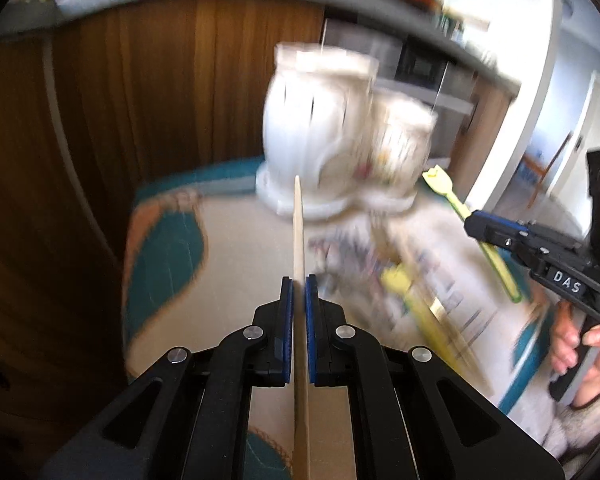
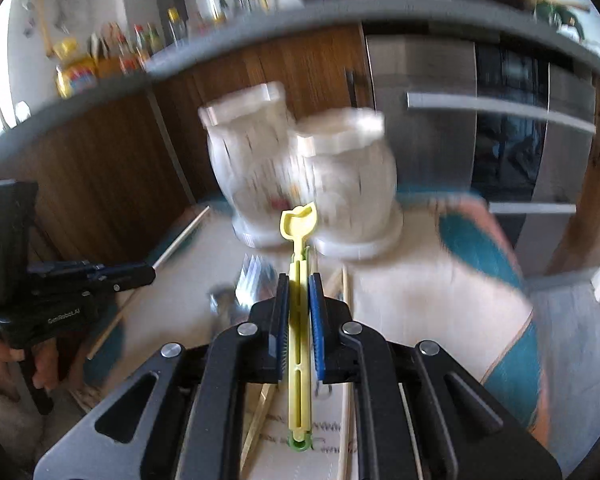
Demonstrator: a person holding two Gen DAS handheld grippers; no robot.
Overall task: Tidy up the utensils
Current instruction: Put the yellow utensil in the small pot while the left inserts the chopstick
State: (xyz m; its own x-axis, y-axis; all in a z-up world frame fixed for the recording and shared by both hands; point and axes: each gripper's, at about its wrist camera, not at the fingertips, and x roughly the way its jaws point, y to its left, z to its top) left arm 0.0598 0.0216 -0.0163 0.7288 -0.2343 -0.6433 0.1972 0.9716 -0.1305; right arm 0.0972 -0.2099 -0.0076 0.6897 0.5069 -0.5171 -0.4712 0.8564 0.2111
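Fingers of the left gripper (image 1: 299,292) are pressed nearly together on a thin pale wooden chopstick (image 1: 298,232), which runs straight out between the blue pads toward the white double-pot plastic utensil holder (image 1: 332,128); the stick's tip sits just in front of that holder's base. Those of the right gripper (image 2: 299,292) are closed on a slim yellow-green plastic utensil with a scoop-shaped end (image 2: 299,264), its scoop reaching up just short of the utensil holder (image 2: 300,160), its green-capped tail hanging back below the pads. Seen from the left wrist, the right gripper (image 1: 474,224) hovers to the right of the holder with the yellow-green utensil (image 1: 452,196) slanting through it, and a hand (image 1: 580,348) grips its black handle. Seen from the right wrist, the left gripper (image 2: 150,270) is to the left of the holder, the chopstick (image 2: 180,240) angled across it. Both pots of the holder stand upright on a shared white base on a desk covered with a cream and teal patterned cloth (image 1: 228,264). In front of the holder lie a metal fork (image 2: 252,276), more wooden chopsticks (image 2: 342,292) and another yellow utensil (image 1: 404,284), on a printed paper sheet (image 1: 440,280). Motion blur hides finer detail of the pile.
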